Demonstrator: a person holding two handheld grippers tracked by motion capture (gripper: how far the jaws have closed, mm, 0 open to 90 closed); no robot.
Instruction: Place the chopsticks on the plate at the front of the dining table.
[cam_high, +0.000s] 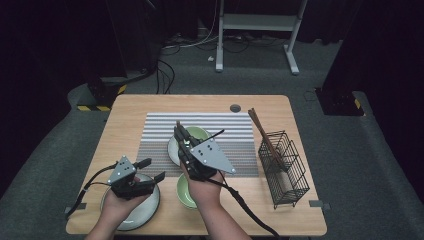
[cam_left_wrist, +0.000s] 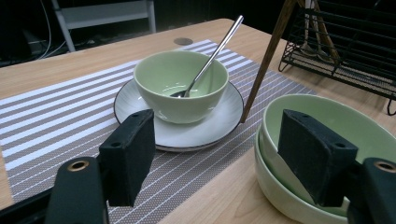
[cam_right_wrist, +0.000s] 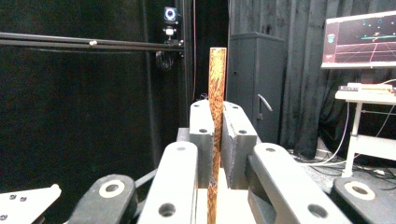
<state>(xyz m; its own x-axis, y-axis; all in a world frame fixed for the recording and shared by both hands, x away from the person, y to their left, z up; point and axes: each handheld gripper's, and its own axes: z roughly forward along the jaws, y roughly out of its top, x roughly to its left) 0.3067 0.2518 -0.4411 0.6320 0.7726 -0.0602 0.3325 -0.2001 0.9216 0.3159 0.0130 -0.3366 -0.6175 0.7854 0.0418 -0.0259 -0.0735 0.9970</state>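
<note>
My right gripper (cam_high: 181, 134) (cam_right_wrist: 217, 109) is shut on a brown wooden chopstick (cam_right_wrist: 217, 70), which stands steeply between its jaws. In the left gripper view the chopstick (cam_left_wrist: 266, 65) slants down, its lower tip beside the white plate's rim. On that white plate (cam_high: 172, 150) (cam_left_wrist: 205, 133) rests a green bowl (cam_high: 199, 133) (cam_left_wrist: 180, 86) with a metal spoon (cam_left_wrist: 215, 51) in it. My left gripper (cam_high: 154, 169) (cam_left_wrist: 217, 154) is open and holds nothing, above a grey-green plate (cam_high: 145, 212) at the near left. Two stacked green bowls (cam_high: 185, 196) (cam_left_wrist: 345, 121) sit just right of it.
A striped placemat (cam_high: 160, 130) (cam_left_wrist: 56, 121) lies under the plate and bowl. A black wire rack (cam_high: 282, 167) (cam_left_wrist: 345, 51) stands at the table's right side with brown chopsticks (cam_high: 262, 132) leaning out of it. A round cable hole (cam_high: 235, 108) is near the far edge.
</note>
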